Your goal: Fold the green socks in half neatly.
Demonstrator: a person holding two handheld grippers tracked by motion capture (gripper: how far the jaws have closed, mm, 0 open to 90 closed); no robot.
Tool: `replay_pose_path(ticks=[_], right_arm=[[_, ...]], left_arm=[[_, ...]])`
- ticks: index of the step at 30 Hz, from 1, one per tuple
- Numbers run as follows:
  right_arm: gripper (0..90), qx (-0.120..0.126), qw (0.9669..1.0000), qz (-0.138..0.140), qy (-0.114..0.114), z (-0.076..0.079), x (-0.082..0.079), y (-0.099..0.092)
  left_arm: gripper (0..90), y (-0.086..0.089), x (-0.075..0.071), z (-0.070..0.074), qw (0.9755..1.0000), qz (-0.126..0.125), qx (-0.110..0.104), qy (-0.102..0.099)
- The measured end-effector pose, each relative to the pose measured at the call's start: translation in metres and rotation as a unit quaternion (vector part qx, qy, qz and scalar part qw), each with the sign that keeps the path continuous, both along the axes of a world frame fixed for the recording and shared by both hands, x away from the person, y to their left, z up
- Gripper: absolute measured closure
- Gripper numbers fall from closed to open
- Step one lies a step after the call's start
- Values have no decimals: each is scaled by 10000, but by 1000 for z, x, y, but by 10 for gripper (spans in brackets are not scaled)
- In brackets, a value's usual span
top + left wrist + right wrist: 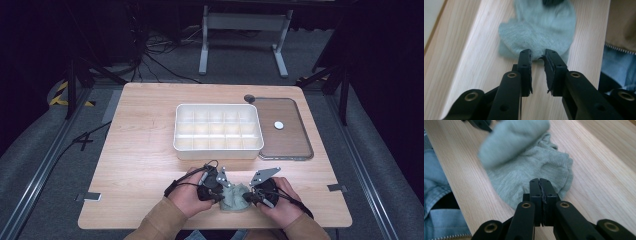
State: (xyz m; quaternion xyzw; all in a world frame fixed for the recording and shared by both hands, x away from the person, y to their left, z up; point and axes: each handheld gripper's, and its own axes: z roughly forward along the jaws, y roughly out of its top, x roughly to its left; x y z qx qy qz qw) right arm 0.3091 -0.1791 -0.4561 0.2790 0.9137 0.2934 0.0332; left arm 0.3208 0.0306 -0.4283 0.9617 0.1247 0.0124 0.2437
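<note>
I see a pale grey-green sock (234,198) bunched on the table (140,150) at the lower middle of the high view, between both grippers; its fine knit shows creases, one part folded over the rest; in the left gripper view my left gripper (537,55) has its jaws a little apart, tips right at the sock's edge, nothing clamped that I can tell; in the right gripper view my right gripper (540,182) is fully closed, tips against the fabric; whether it pinches cloth I cannot tell; a white compartment tray (218,150) lies farther up the frame.
</note>
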Motion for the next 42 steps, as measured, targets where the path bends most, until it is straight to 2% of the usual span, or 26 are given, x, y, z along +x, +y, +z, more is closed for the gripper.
replay_pose_path(ticks=[3, 5, 7, 8, 10, 11, 12, 13, 14, 15, 16, 17, 19, 21, 22, 23, 27, 29, 30, 32, 35, 37, 40, 42], right_arm=[[899, 37, 10000, -8, -35, -1, -3, 3], [899, 38, 10000, -12, -49, -1, -4, 3], [899, 92, 9999, -50, -81, -2, -5, 2], [899, 118, 9999, -38, -73, -2, -5, 1], [899, 160, 9998, -40, -81, -3, -4, 0], [899, 165, 9998, -32, -80, -3, -4, 0], [899, 170, 9998, -27, -55, -3, -4, 0], [899, 167, 9998, -17, -57, -3, -3, 0], [899, 164, 9999, -49, -9, -3, -3, 0], [899, 166, 9999, -39, -18, -3, -3, 0], [899, 166, 9999, -39, -18, -3, -3, 0], [899, 171, 9998, -40, 22, -2, -2, 0], [899, 164, 9999, -30, 34, -2, -2, 0], [899, 120, 9999, -15, 8, -2, -2, 1], [899, 116, 9999, -21, 2, -2, -3, 1], [899, 115, 9999, -23, -1, -2, -3, 1], [898, 111, 9999, -40, -33, -2, -3, 1], [898, 103, 9999, -34, -62, -2, -4, 1], [898, 106, 9999, -42, -66, -2, -4, 1], [899, 113, 9999, -45, -75, -2, -5, 1], [899, 128, 9999, -56, -88, -3, -5, 1], [898, 143, 9998, -67, -83, -3, -5, 1], [899, 146, 9998, -80, -84, -3, -5, 1], [899, 154, 9998, -71, -81, -3, -5, 1]], left_arm=[[757, -12, -4, -1, 9998, -154, -83, -43], [735, -14, -6, -2, 9998, -205, -58, -36], [686, -11, -7, 3, 9997, -183, -144, -85], [664, -6, -8, 10, 9994, -86, -288, -141], [622, 2, -9, 24, 9983, 213, -542, -92], [606, 6, -10, 32, 9965, 527, -641, -37], [604, 8, -11, 36, 9960, 653, -608, -51], [595, 10, -11, 38, 9961, 807, -370, 1], [584, 10, -11, 35, 9963, 846, -95, 132], [580, 9, -12, 29, 9960, 847, 20, 281], [579, 9, -12, 29, 9960, 847, 20, 281], [563, 2, -11, 15, 9958, 762, 147, 489], [546, -1, -12, 10, 9954, 780, 197, 527], [541, -8, -13, 3, 9952, 659, 269, 678], [541, -10, -14, 1, 9953, 637, 227, 693], [541, -13, -14, -1, 9960, 572, 201, 663], [549, -20, -14, -5, 9965, 571, 182, 580], [565, -23, -13, -9, 9963, 596, 165, 601], [575, -24, -13, -10, 9962, 593, 237, 596], [662, -27, -13, -12, 9971, 545, 191, 493], [798, -27, -14, -11, 9977, 422, 89, 515], [862, -29, -16, -7, 9987, 269, 39, 434], [867, -32, -19, -5, 9995, 147, -75, 264], [866, -34, -18, -5, 9995, 99, -40, 289]])
